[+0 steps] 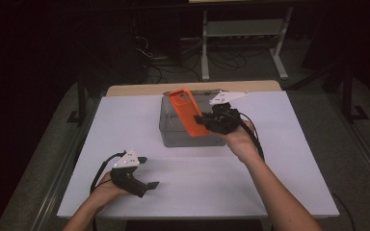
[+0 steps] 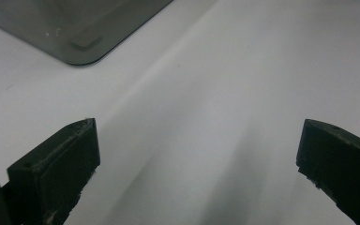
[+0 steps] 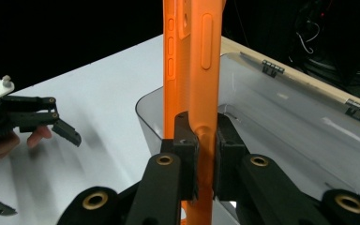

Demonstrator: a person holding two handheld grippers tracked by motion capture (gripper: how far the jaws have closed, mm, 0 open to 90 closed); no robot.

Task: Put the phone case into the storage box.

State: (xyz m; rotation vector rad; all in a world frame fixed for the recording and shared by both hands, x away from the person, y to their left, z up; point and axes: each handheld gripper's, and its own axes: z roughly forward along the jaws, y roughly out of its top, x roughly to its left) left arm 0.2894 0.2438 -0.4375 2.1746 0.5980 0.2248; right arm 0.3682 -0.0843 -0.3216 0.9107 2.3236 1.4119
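Note:
My right gripper (image 1: 203,120) is shut on an orange phone case (image 1: 188,111), holding it tilted above a clear grey plastic box (image 1: 169,130) in the middle of the table. In the right gripper view the orange phone case (image 3: 194,70) stands edge-on, pinched near its lower end between the two pads (image 3: 185,140), with the box (image 3: 281,112) open beneath it. My left gripper (image 1: 147,172) rests low near the table's front left, open with nothing between its jaws. A corner of the box (image 2: 82,44) lies ahead of it in the left gripper view.
The white table top (image 1: 279,159) spreads around the box, with a wooden strip (image 1: 139,89) along its far edge. Beyond it stand a white shelf frame (image 1: 243,33) and tangled cables (image 1: 173,57) on the floor. The box lid hinges (image 3: 272,68) sit on the far rim.

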